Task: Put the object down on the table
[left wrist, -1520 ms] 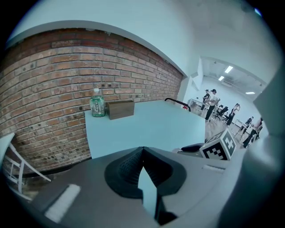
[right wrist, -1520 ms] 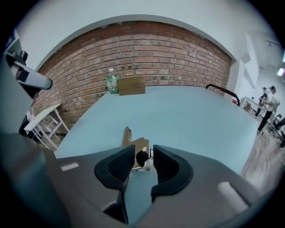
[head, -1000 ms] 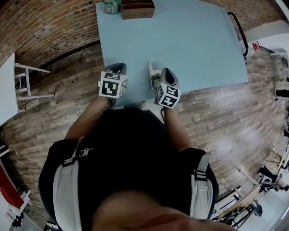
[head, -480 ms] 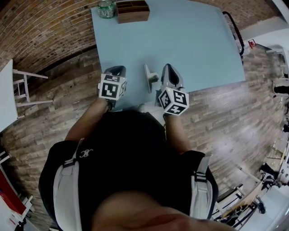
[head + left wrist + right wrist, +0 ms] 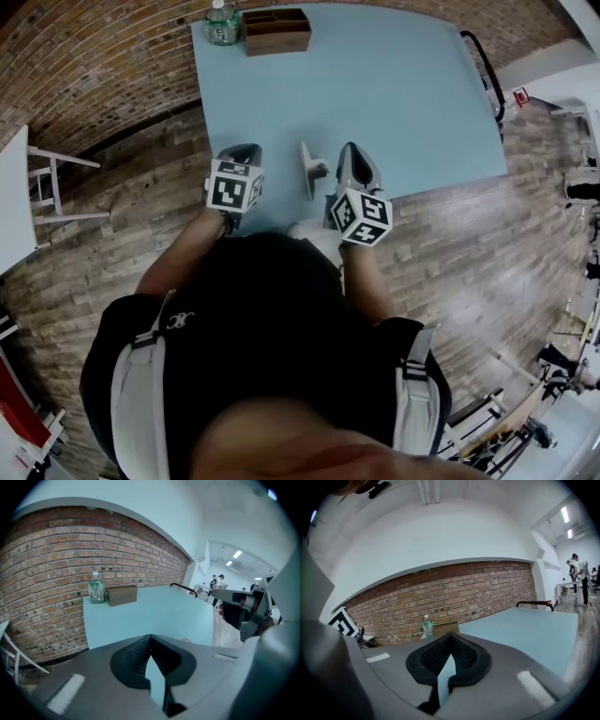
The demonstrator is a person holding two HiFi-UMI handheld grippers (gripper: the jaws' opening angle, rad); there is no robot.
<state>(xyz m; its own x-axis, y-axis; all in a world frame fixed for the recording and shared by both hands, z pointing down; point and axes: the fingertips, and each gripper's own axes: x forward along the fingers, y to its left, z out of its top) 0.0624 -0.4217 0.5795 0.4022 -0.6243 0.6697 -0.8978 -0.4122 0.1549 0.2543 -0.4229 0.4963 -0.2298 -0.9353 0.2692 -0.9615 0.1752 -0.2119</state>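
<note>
A thin white object (image 5: 306,171) with a grey knob on its side rests on the light blue table (image 5: 403,103) near the front edge, between my two grippers. My right gripper (image 5: 350,154) hangs just right of it and above the table, apart from it, shut with nothing between its jaws (image 5: 450,635). My left gripper (image 5: 242,152) is to the object's left, over the table's front edge, and is also shut and empty (image 5: 149,638). The right gripper's body (image 5: 251,609) shows at the right of the left gripper view.
A green bottle (image 5: 222,23) and a brown wooden box (image 5: 277,30) stand at the table's far left corner. A brick wall (image 5: 440,597) runs behind the table. A white chair (image 5: 52,173) stands to the left. People stand far off at the right (image 5: 580,576).
My right gripper has risen away from the table beside the white object, which stays where it was. The left gripper has kept its place.
</note>
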